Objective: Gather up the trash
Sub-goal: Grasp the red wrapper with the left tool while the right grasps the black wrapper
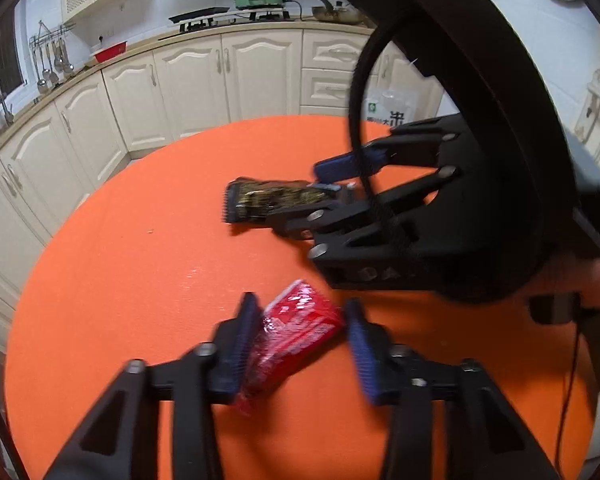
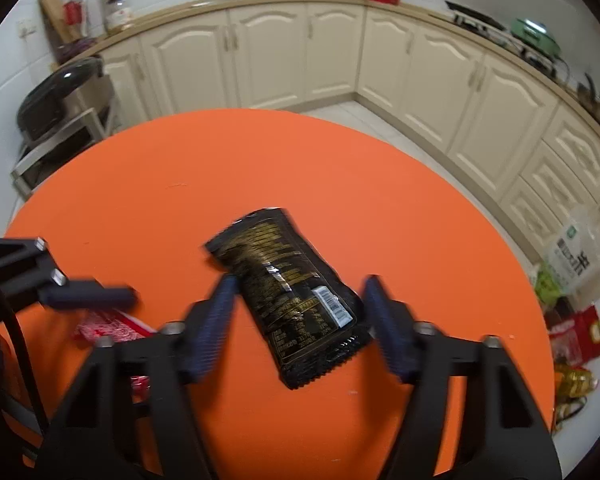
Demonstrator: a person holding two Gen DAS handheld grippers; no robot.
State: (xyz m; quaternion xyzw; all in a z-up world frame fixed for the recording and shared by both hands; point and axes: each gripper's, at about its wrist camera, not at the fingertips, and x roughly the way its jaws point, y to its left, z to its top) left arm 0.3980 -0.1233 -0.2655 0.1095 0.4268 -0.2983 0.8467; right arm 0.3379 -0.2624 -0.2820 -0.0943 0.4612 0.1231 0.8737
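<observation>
Where cream cabinets [image 2: 332,52] curve behind, two wrappers lie on the orange table [image 2: 260,160].

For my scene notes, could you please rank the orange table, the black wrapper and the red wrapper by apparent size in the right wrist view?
1. orange table
2. black wrapper
3. red wrapper, though the left gripper partly hides it, so its full extent is unsure.

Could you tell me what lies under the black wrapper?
The black wrapper lies flat on the orange table; only tabletop shows around it. Anything beneath it is covered.
</observation>
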